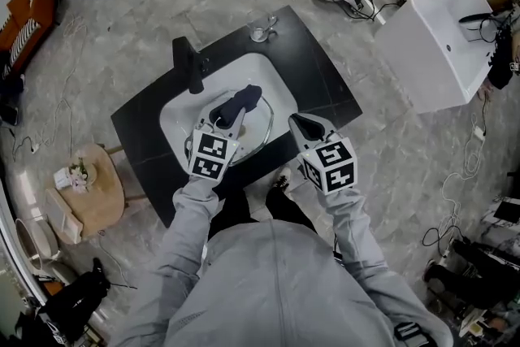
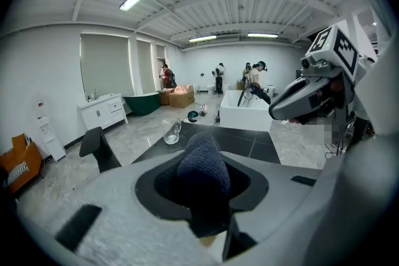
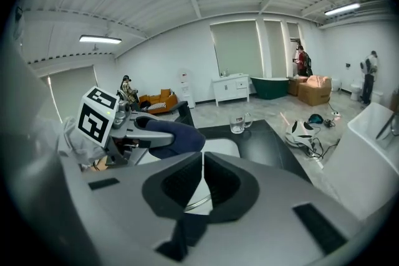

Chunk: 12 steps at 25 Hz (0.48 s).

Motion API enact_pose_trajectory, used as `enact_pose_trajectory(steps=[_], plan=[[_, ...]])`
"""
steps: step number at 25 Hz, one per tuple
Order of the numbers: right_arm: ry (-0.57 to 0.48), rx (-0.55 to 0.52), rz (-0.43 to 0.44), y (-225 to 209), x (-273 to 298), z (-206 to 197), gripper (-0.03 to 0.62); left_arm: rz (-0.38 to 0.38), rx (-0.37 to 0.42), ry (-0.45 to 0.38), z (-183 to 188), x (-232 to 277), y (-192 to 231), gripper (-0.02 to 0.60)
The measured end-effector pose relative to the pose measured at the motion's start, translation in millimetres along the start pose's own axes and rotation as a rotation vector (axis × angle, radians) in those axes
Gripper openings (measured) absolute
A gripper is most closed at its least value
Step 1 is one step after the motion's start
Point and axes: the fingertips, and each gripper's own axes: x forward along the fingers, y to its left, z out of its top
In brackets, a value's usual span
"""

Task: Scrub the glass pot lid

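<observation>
The glass pot lid lies in the white sink, and its metal rim shows under my right jaws. My left gripper is over the basin above the lid, shut on a dark blue knit cloth that sticks out past its jaws. Whether the cloth touches the lid I cannot tell. At the sink's right edge my right gripper is shut, its pads pressed together with nothing between them. The right gripper view also shows the left gripper and cloth.
A black faucet stands at the sink's back left. A glass mug sits on the black countertop behind the basin. A white tub stands to the right, a small wooden table to the left. Cables lie on the floor.
</observation>
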Motion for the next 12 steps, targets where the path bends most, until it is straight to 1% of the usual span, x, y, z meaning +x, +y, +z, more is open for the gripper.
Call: enact_pose_trajectory(steps=[4,12], plan=[[0.034,0.026,-0.013,5,18,-13,0.031,-0.018,-0.024,0.070,-37,26,6,0.114],[0.084,0.084,-0.038,15,49,-35,0.031,-0.016,-0.009,0.156,-94,80,34,0.114]])
